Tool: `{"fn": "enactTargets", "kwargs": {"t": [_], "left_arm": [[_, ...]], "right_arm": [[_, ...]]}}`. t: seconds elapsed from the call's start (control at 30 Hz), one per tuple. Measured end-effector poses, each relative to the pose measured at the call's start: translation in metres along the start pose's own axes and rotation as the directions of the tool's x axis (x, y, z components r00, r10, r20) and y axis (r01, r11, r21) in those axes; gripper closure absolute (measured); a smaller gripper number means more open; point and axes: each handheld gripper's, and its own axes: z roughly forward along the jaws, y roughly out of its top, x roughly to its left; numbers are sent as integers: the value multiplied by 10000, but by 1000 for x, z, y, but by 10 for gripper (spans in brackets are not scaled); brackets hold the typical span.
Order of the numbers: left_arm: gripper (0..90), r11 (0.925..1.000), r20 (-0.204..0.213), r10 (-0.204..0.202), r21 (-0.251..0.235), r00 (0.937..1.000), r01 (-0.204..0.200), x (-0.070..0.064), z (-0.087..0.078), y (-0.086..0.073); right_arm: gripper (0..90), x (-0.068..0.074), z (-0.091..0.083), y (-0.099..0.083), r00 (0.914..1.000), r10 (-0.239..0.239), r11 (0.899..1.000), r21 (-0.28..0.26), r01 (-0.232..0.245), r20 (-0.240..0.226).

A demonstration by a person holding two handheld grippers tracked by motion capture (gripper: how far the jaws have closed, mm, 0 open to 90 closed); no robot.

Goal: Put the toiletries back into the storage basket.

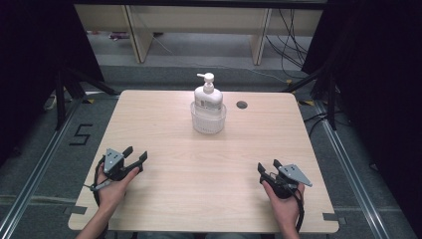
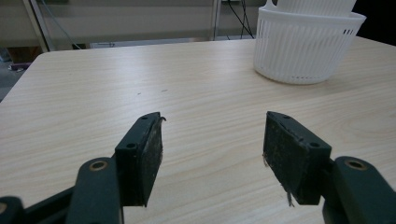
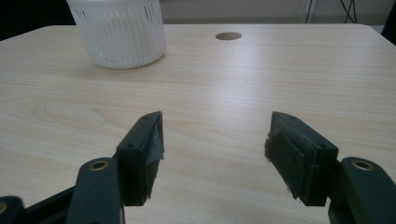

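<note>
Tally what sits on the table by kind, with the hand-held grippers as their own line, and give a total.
Pump bottle: 1, white, standing inside the basket
Basket: 1, white, slatted, round
Grippers: 2, the left gripper and the right gripper, both with jaws apart and holding nothing
Total: 4
</note>
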Motion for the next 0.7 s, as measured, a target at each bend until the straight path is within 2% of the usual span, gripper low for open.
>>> {"fn": "enactTargets", "kwargs": {"t": [0.1, 0.37, 0.43, 0.53, 0.57, 0.63, 0.7], "left_arm": [[370, 10000, -32, -26, 47, 10000, 26, 2, 1, -5], [367, 9995, 36, -7, -310, 10000, 8, 2, 1, -5], [367, 9996, 26, 2, -279, 10000, -1, 2, 1, -5], [368, 10000, -64, 7, -94, 10000, -7, 2, 0, -5], [368, 10000, -56, 2, -98, 10000, -2, 2, 0, -5], [369, 9999, -43, -4, -107, 10000, 3, 3, 0, -5], [369, 9999, -34, -2, -104, 10000, 1, 2, 0, -5]], "right_arm": [[370, 0, 0, 0, 10000, 3, 10000, -10, -3, -35], [371, 1, 1, 0, 9999, 90, 10000, -25, -90, -121], [371, -1, 0, 0, 10000, -84, 10000, 43, 84, -10], [371, -1, 0, 0, 10000, -57, 10000, 22, 57, -80], [370, 2, 0, 0, 9996, 271, 9996, 65, -271, -19], [371, -1, 2, -1, 9999, 14, 9998, -190, -16, -107], [370, -1, 2, 0, 9998, 87, 9998, -152, -89, -156]]}}
